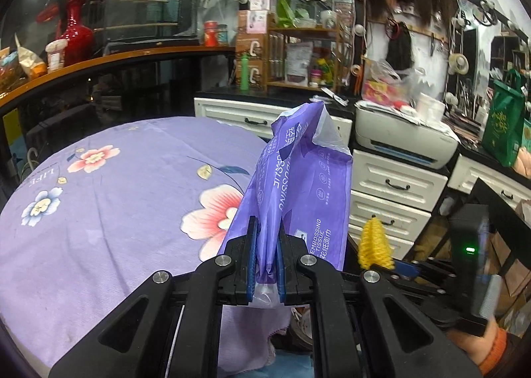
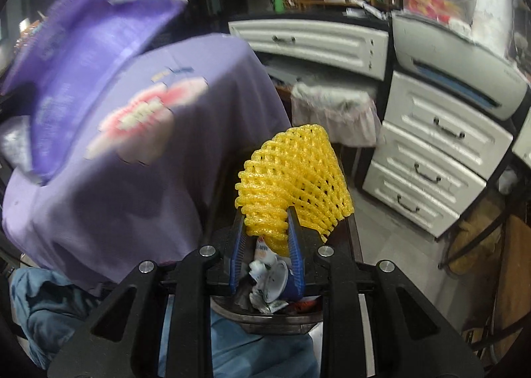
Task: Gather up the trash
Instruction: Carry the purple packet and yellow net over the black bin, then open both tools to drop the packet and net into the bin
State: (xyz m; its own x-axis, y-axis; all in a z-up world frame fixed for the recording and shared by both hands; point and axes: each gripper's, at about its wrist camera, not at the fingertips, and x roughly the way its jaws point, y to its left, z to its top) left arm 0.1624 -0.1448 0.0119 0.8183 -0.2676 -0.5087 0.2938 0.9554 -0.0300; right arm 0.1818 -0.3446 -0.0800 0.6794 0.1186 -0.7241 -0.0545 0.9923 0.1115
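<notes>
My left gripper [image 1: 267, 228] is shut on a crumpled purple tissue wrapper [image 1: 298, 175], which stands up from its blue pads beyond the right edge of the round table [image 1: 99, 205]. My right gripper [image 2: 267, 215] is shut on a yellow foam fruit net [image 2: 295, 172]. That net [image 1: 375, 245] and the right gripper's black body show at the lower right of the left wrist view. Directly below the right gripper sits a dark bin [image 2: 265, 315] holding crumpled white wrappers [image 2: 268, 278]. The purple wrapper [image 2: 83, 46] appears blurred at the upper left of the right wrist view.
The table wears a purple flowered cloth [image 2: 132, 162]. White drawer cabinets [image 2: 431, 162] and a grey printer [image 2: 458, 56] stand to the right. A second bin lined with a pale bag [image 2: 335, 112] sits by the cabinets. Cluttered shelves [image 1: 298, 46] fill the back. A hand in an orange cuff [image 1: 491, 345] holds the right gripper.
</notes>
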